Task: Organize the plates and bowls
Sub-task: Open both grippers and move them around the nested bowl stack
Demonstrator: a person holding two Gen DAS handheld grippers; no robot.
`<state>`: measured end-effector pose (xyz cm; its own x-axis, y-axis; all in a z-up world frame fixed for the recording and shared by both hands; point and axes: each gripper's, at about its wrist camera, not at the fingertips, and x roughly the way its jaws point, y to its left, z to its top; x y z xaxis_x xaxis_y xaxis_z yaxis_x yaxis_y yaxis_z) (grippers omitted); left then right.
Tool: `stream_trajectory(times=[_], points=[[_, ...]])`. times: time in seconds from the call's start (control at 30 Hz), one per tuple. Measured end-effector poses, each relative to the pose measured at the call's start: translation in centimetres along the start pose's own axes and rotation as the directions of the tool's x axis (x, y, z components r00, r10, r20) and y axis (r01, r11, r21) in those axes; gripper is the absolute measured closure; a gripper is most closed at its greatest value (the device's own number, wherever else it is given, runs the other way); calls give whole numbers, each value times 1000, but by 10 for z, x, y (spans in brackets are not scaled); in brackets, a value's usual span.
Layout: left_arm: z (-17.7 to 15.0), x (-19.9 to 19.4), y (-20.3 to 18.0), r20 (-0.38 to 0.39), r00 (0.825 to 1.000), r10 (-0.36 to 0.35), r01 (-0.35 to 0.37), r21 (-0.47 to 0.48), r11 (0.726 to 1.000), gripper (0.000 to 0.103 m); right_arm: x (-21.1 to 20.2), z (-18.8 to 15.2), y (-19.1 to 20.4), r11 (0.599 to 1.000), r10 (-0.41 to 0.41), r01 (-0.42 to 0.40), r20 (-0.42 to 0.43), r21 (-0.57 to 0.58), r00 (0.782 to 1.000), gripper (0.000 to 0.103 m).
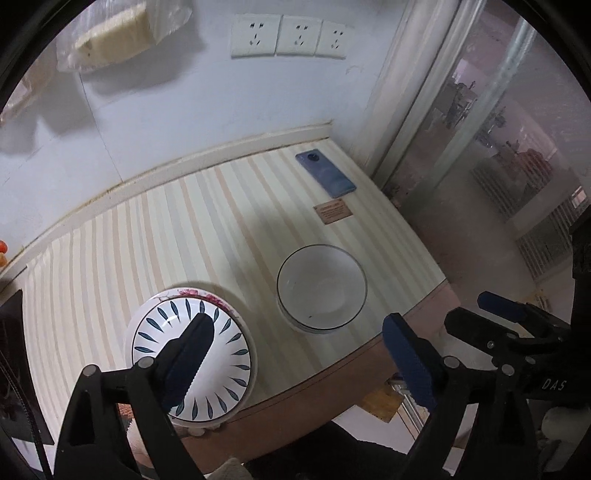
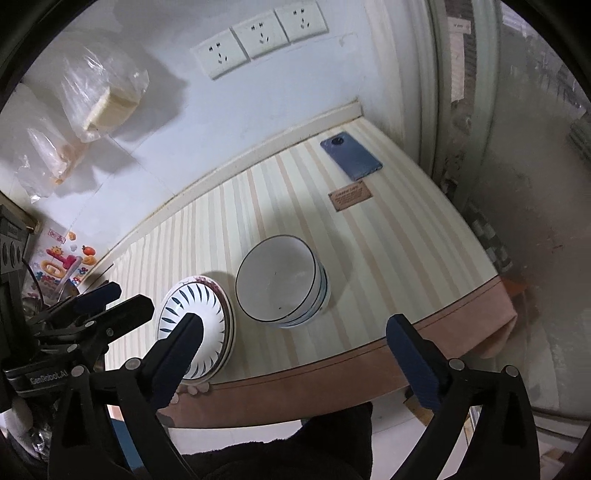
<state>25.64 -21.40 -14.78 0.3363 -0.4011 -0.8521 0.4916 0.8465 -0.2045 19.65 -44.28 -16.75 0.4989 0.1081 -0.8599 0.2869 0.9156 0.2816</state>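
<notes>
Both claws are seen spread wide with nothing between the pads: the left claw (image 1: 299, 354) and the right claw (image 2: 301, 363) hang above the desk's (image 1: 155, 236) near edge. A stack of plates (image 1: 192, 354) overhangs that edge at near left. Just right of it, apart, bowls (image 2: 280, 280) are stacked. A phone (image 1: 325, 174) lies far right; the striped middle is left free.

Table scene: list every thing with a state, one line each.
Plate stack: leaf-patterned plate on top, at the table's front edge, ungripped.
Bowl stack: nested, upright, empty on top, ungripped.
Phone: lying flat, camera side up, near the wall.
Left claw: open, holding nothing.
Right claw: open, holding nothing.
Wall sockets: nothing plugged in.
</notes>
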Motion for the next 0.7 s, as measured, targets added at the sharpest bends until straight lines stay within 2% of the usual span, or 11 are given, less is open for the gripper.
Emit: stream_trajectory(times=[0.17,0.3,0.5,0.7], points=[[3,-7,-5,9,1000,-13,13,-13,1000,9,-25,1,-3,1000,11,-12,33,15,999,1],[7,4,-5,-7,1000,-8,8,-26,1000,9,-23,9,-9,1000,21,-22,34,22,999,1],[18,46,2,-69,997,19,-22,-43,999,9,19,20,-24,998,52,-51,-40,34,998,1],[34,101,16,-154,988,28,-41,-80,996,9,88,28,-42,990,122,-110,-154,85,980,1]])
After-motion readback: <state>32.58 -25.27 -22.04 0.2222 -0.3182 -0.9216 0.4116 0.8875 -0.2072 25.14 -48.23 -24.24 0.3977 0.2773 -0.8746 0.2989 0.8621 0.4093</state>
